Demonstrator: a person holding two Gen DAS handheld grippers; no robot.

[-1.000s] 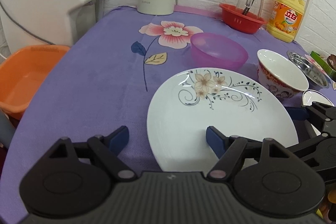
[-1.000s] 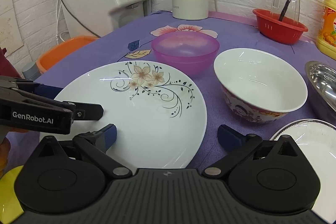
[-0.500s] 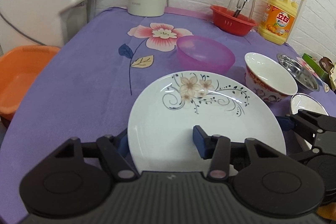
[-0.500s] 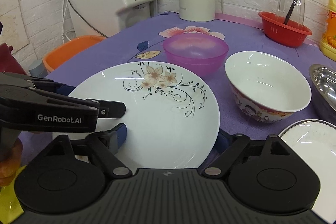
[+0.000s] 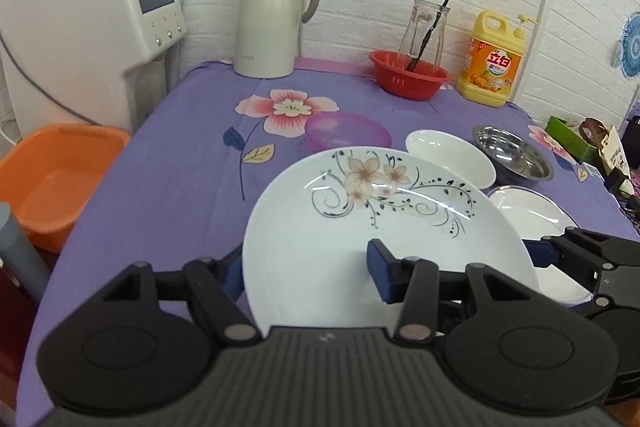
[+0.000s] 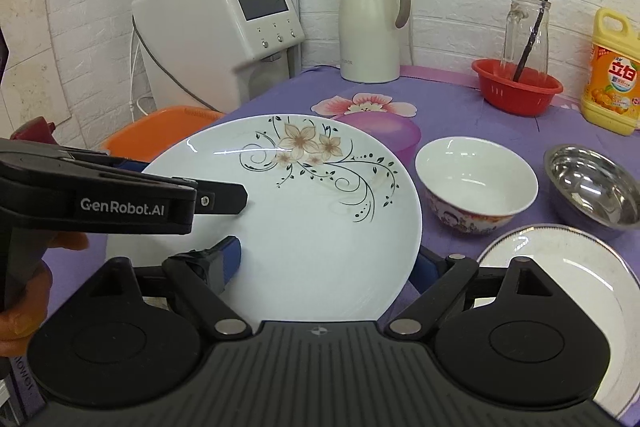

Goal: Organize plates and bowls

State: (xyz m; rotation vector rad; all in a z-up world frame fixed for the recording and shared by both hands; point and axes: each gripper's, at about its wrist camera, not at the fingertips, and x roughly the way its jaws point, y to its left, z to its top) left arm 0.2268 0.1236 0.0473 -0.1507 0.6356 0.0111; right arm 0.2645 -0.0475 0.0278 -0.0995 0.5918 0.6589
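A large white plate with a flower pattern [image 5: 372,227] [image 6: 312,211] is lifted off the purple tablecloth and tilted. My left gripper [image 5: 306,269] is shut on its near-left rim, and my right gripper [image 6: 326,263] is shut on its near-right rim. Beyond it stand a purple plastic bowl [image 5: 348,131] [image 6: 396,131], a white patterned bowl [image 5: 448,157] [image 6: 476,183] and a steel bowl [image 5: 512,155] [image 6: 596,183]. A second white plate with a dark rim [image 5: 536,215] [image 6: 572,275] lies at the right.
At the back stand a cream thermos jug [image 5: 272,15], a red basket with a glass jar [image 5: 408,79] and a yellow detergent bottle [image 5: 494,61]. A white water dispenser [image 5: 92,31] and an orange basin [image 5: 52,183] are off the table's left edge.
Both grippers closed on the flowered plate and raised it off the cloth. The cameras rose with it, so the table now sits lower in view.
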